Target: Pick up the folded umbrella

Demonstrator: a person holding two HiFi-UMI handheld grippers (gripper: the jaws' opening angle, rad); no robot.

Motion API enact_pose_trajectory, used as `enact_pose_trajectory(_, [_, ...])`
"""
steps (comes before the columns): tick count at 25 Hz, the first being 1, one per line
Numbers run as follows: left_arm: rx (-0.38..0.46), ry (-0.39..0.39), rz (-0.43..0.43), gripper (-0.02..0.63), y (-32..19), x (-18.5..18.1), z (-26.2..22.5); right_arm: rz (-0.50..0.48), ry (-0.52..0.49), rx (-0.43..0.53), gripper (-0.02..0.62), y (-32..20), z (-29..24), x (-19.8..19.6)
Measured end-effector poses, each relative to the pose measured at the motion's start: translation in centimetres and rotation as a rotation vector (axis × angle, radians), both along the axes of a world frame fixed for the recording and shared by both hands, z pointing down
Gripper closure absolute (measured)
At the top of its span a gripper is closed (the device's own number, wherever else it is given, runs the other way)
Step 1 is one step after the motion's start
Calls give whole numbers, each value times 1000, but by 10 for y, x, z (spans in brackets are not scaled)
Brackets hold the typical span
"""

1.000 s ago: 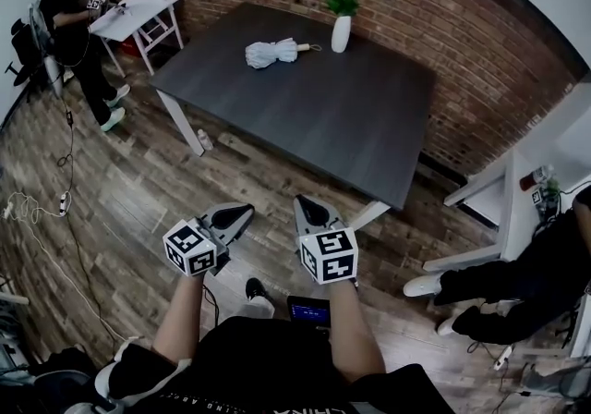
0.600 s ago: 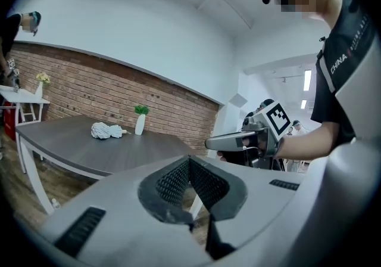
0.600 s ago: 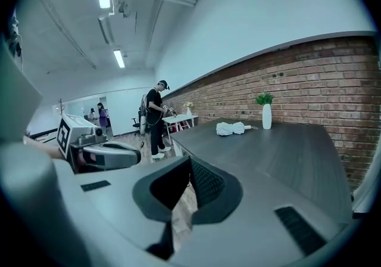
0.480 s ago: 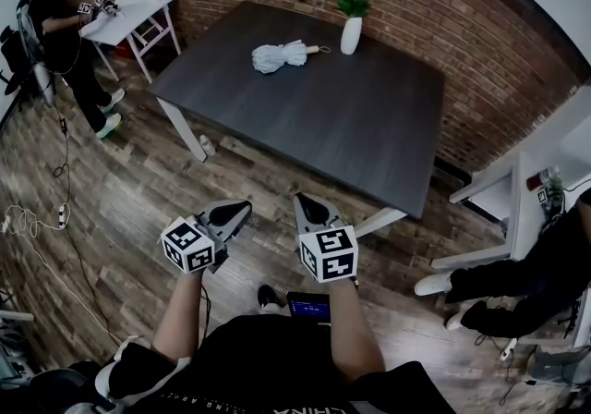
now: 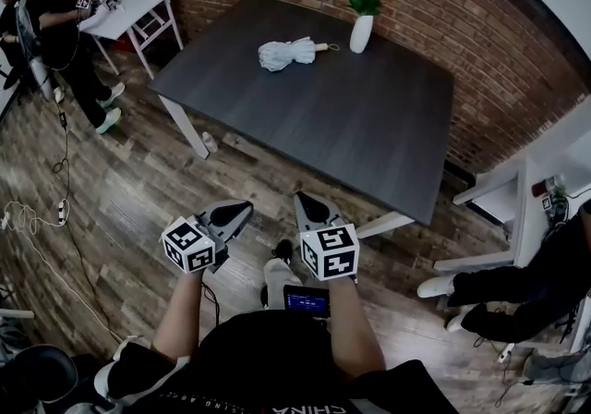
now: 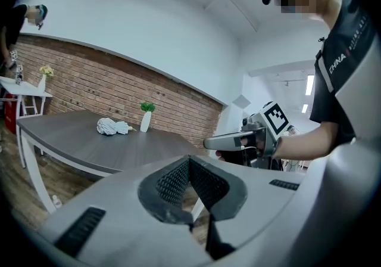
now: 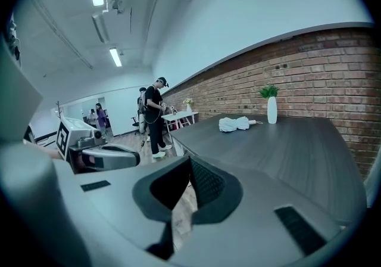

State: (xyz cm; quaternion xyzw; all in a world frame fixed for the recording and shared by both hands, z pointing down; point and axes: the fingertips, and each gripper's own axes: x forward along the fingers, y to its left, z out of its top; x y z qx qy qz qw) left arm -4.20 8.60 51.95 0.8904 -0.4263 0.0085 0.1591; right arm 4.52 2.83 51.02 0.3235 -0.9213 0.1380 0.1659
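Observation:
The folded white umbrella (image 5: pixel 288 53) lies on the far part of the dark grey table (image 5: pixel 351 135), with its handle toward a white vase with a green plant (image 5: pixel 362 29). My left gripper (image 5: pixel 236 212) and right gripper (image 5: pixel 307 203) are held side by side over the wooden floor, short of the table's near edge and well away from the umbrella. Both are shut with nothing between the jaws. The left gripper view has the umbrella (image 6: pixel 110 127) far off, left of the vase (image 6: pixel 146 120). From the right gripper the umbrella (image 7: pixel 235 123) is also distant.
A white side table (image 5: pixel 138 6) with flowers stands at the far left, with a person (image 5: pixel 55 19) beside it. White furniture (image 5: pixel 540 172) and a seated person's legs (image 5: pixel 517 283) fill the right. Cables (image 5: pixel 37 218) trail over the floor at left.
The table and umbrella have drifted slightly right and nearer in the head view as I walk toward them. Both grippers keep the same shut pose in front of my body.

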Motion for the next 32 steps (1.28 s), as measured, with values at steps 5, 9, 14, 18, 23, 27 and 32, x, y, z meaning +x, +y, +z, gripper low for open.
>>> enact_pose_trajectory(5, [11,-13,-25,604,-24,-23,-5,-24,-18,3,587,-28,-2,-27])
enact_pose_trajectory(9, [8,-21,-46,604,-53,-41,-5,-42,-25,0,587,-56,-2,-46])
enact_pose_trajectory(14, [6,-41,-19,604,-96,-55,-8,-35,-38,-1,588,-101,-4,-62])
enact_pose_trajectory(18, [9,-54,-5,604,-136,-59,-13,-22,-47,-1,588,-141,-6,-64])
enact_pose_trajectory(23, [7,-35,13,604,-180,-59,-16,-10,-50,-2,587,-183,-6,-62])
enact_pose_trajectory(27, [3,-37,18,604,-208,-59,-17,8,-62,-12,588,-212,-5,-59])
enact_pose_trajectory(32, [-11,-35,11,604,-229,-63,-9,12,-57,-28,588,-232,4,-59])
